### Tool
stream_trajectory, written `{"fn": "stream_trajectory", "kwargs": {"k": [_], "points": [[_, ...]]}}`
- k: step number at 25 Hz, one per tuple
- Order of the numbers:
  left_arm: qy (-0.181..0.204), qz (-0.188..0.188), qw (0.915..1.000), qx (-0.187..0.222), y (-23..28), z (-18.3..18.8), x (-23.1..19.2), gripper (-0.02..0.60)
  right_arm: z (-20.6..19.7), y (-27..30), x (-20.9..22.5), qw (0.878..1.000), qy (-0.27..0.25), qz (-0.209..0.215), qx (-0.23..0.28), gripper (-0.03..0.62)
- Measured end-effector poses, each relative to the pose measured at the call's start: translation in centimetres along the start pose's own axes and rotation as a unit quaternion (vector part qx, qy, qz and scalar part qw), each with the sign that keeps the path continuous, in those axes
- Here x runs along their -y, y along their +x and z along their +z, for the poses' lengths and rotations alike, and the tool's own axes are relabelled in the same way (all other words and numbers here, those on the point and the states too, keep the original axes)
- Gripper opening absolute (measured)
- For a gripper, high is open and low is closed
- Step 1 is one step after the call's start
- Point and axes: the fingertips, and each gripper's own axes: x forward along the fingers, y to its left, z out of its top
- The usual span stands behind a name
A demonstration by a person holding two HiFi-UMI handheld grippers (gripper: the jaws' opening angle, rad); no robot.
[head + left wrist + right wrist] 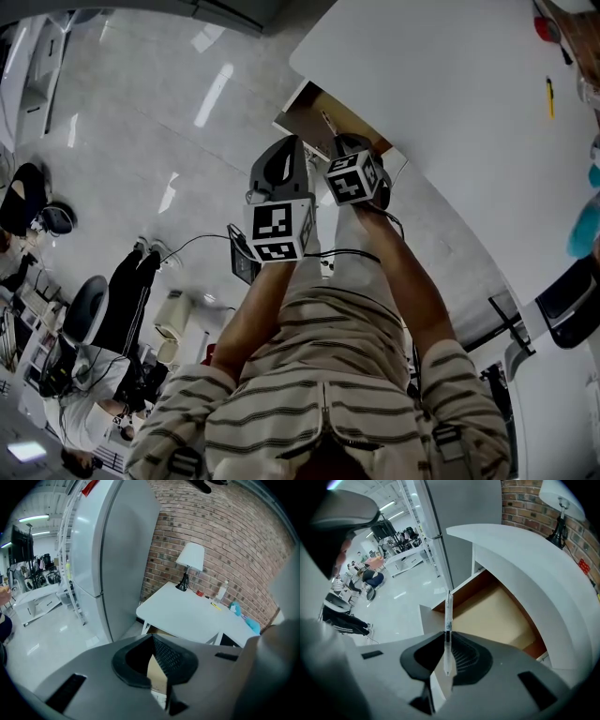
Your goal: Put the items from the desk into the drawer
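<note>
My right gripper is shut on a clear pen that sticks out past the fingertips. It points steeply down over the open drawer, whose tan bottom looks bare. In the head view the pen hangs over the drawer under the corner of the white desk. There the right gripper hovers at the drawer's edge. Just to its left is my left gripper. In its own view the left gripper has its tips together with nothing between them.
Still on the desk are a yellow pen, a red thing and teal items. A lamp and a bottle stand by the brick wall. A tall grey fridge is left of the desk. A person sits nearby.
</note>
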Motion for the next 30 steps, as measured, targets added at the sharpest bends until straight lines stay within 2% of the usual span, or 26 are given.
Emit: {"fn": "stream_trajectory", "kwargs": {"k": [10, 17, 28, 30], "points": [[0.005, -0.003, 0.9999, -0.011, 0.0, -1.0, -0.5, 0.005, -0.9, 2.1, 0.4, 1.0, -0.002, -0.007, -0.023, 0.051], [0.004, -0.003, 0.9998, -0.019, 0.5, -2.4, -0.1, 0.005, -3.2, 4.5, 1.3, 1.0, -0.011, -0.008, -0.024, 0.051], [0.004, -0.005, 0.9997, -0.022, 0.4, -3.3, 0.1, 0.005, -4.3, 5.2, 1.5, 0.999, -0.006, -0.013, -0.03, 0.057], [0.004, -0.006, 0.9997, -0.023, 0.4, -3.4, 0.0, 0.005, -4.0, 4.8, 1.5, 0.999, -0.004, -0.01, -0.032, 0.074]]}}
